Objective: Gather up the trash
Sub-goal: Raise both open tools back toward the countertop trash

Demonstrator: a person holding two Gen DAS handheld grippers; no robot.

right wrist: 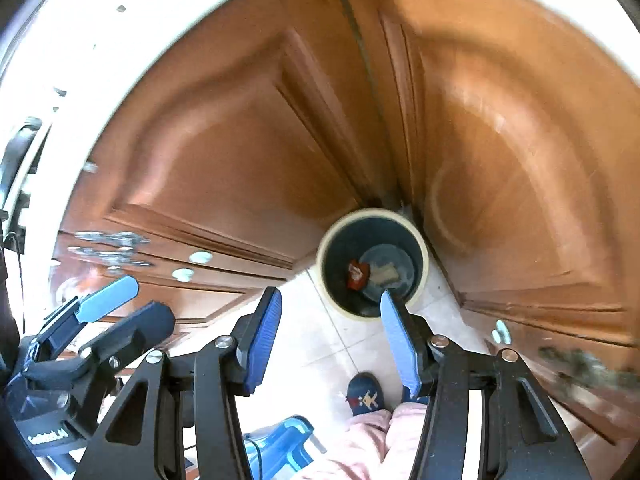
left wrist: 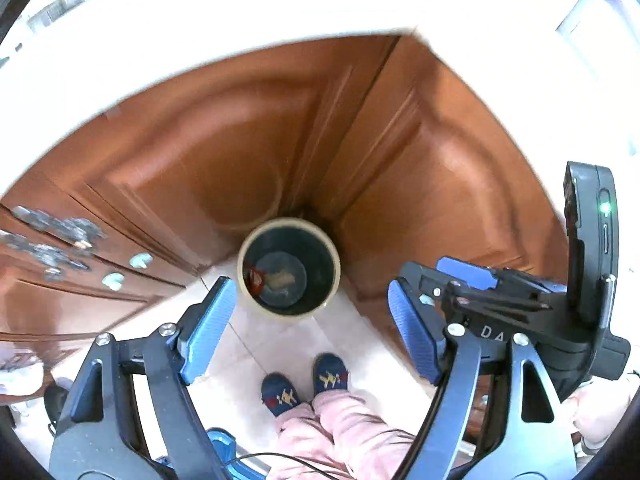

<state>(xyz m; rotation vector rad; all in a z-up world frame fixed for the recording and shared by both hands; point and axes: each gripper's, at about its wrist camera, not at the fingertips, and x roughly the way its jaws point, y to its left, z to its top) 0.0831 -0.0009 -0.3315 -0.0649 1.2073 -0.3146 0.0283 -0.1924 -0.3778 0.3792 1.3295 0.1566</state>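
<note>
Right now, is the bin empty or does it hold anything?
Not empty. The bin stands upright in the cabinet corner, with a red wrapper and a pale scrap on its bottom.

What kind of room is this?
Probably a kitchen corner: brown wooden cabinet doors under a white countertop, pale floor tiles, and a round dark trash bin with scraps inside.

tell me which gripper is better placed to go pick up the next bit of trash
Neither, clearly. The left gripper and right gripper both hang open and empty above the round cream-rimmed bin, which already holds a red wrapper. No loose trash shows in either view.
</note>
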